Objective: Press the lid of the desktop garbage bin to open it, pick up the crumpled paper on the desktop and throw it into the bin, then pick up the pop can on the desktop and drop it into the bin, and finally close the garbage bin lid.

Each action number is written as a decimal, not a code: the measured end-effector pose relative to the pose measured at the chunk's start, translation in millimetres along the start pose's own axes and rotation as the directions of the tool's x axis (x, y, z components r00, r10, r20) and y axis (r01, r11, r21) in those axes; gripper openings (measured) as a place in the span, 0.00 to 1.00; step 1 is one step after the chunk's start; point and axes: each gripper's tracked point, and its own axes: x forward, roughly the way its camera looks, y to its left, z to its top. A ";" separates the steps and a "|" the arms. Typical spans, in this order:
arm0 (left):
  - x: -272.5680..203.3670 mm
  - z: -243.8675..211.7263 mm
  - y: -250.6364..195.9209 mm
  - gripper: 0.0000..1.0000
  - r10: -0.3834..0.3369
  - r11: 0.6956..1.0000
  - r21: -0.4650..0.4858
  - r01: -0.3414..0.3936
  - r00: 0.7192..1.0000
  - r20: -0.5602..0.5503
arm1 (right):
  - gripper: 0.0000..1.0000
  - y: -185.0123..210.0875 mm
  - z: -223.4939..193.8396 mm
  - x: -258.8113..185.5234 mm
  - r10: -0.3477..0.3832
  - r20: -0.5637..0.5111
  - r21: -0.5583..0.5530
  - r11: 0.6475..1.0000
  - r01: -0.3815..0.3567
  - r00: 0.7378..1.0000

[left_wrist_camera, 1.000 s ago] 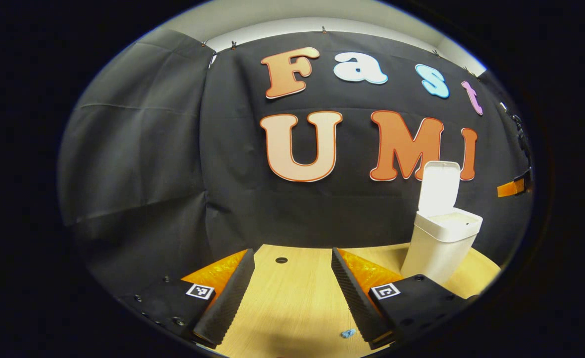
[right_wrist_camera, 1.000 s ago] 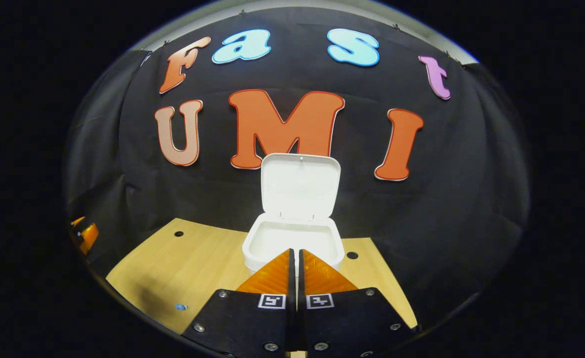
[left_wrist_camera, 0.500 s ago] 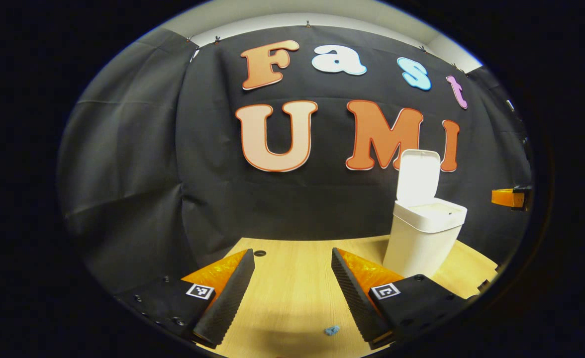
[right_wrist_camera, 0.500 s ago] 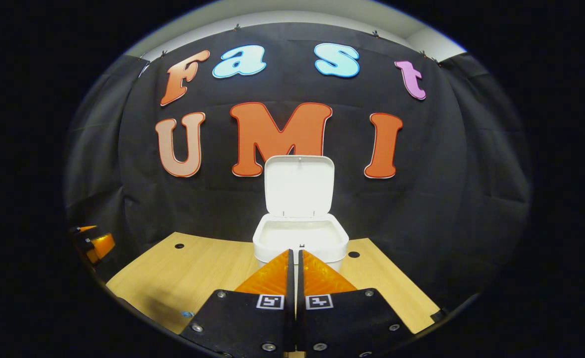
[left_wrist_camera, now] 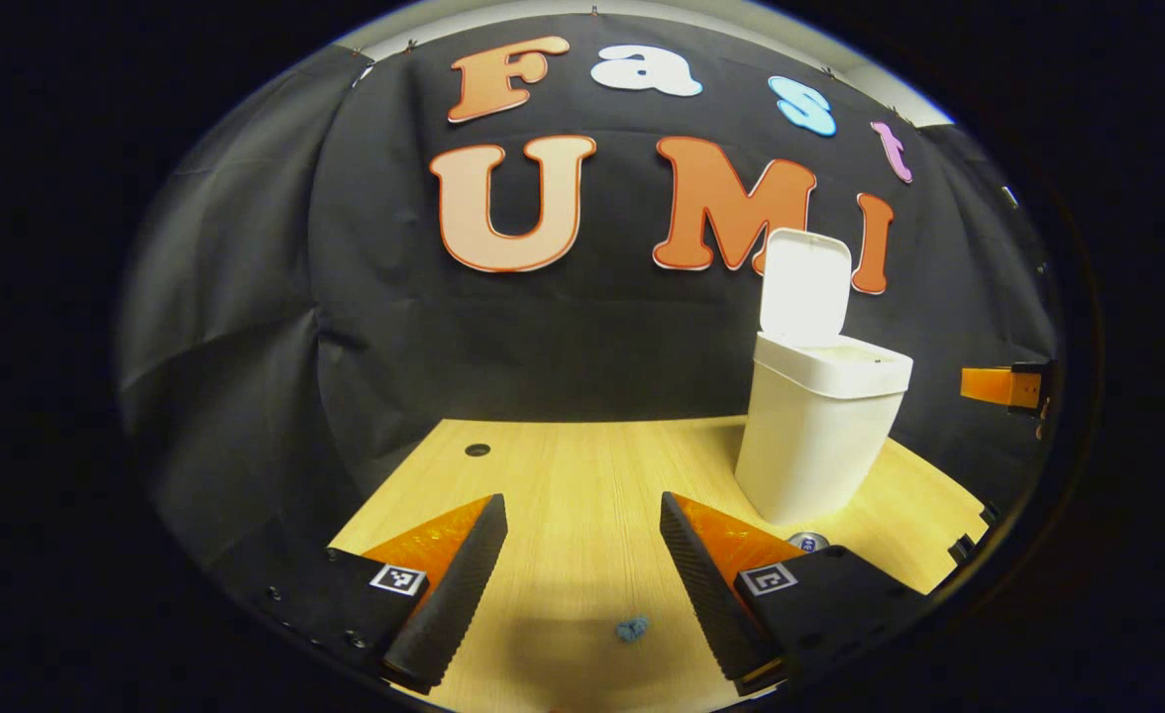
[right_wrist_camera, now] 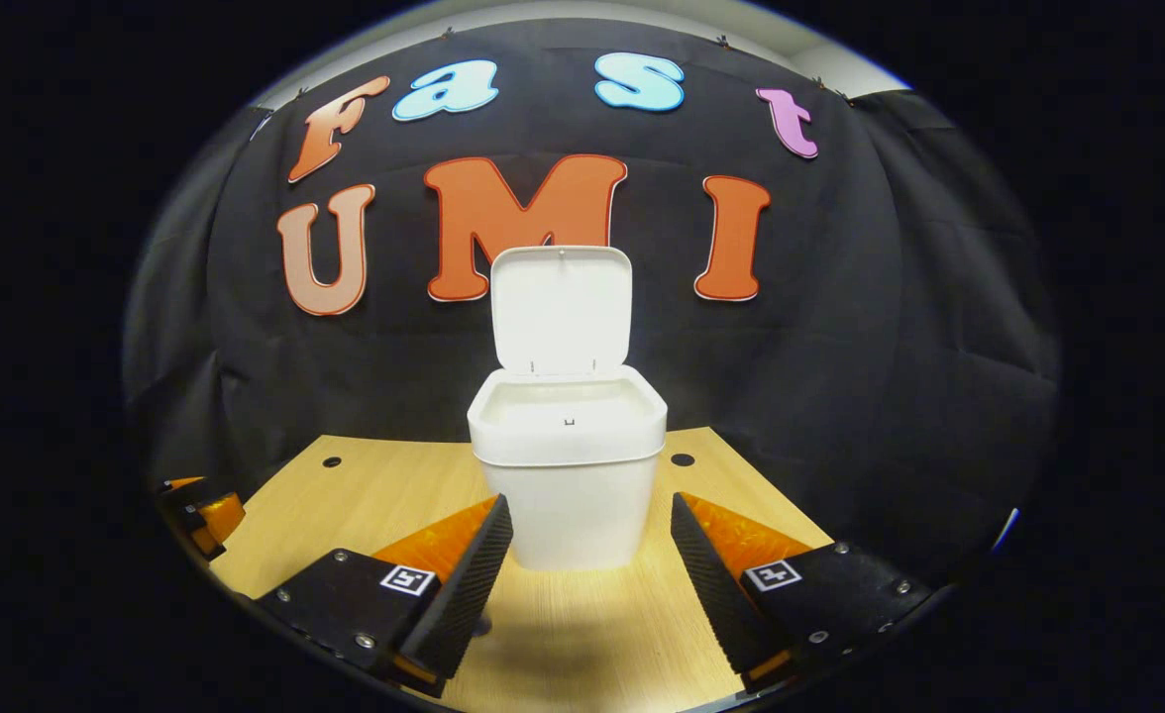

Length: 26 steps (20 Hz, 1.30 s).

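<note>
Bin (right_wrist_camera: 565, 465): far edge of the bench (left_wrist_camera: 563, 475), lid (right_wrist_camera: 561, 309) upright, opening done.
Right gripper (right_wrist_camera: 590, 574): jaws pressed together a second ago, now spread, empty.
Left gripper (left_wrist_camera: 582, 584): spread, now over crumpled paper (left_wrist_camera: 630, 628), near edge.
Pop can (left_wrist_camera: 808, 542): beside bin base.

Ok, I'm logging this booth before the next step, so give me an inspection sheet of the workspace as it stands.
Surface: wooden desktop, with small round holes near the back edge.
Job's things: white garbage bin standing, lid open upright; small blue crumpled paper on the wood; pop can top just visible by the bin's base.
Clutter: nothing seen.
Grippers: left gripper open, empty, above the paper; right gripper open, empty, facing the bin.
Cables: nothing seen.
Surroundings: black cloth wall.
</note>
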 end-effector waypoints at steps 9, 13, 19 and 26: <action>28.8 -88.6 -28.8 0.99 -0.029 1.000 -0.008 0.028 0.988 -0.155 | 0.98 -14.7 -50.8 5.9 -0.021 -0.132 -0.066 0.998 0.012 0.991; 41.4 -128.7 -34.3 0.99 -0.026 1.000 0.003 0.027 0.974 -0.224 | 0.98 -10.9 -71.4 9.8 -0.002 -0.181 -0.068 0.998 -0.010 0.983; 49.5 -176.4 -35.4 0.99 -0.011 1.000 0.003 0.012 0.951 -0.310 | 0.98 -18.0 -100.8 11.9 -0.009 -0.246 -0.085 0.996 -0.012 0.969; 58.1 -205.9 -33.6 0.95 -0.013 1.000 -0.008 0.011 0.924 -0.383 | 0.98 -22.5 -124.9 9.9 -0.021 -0.322 -0.057 0.998 0.003 0.947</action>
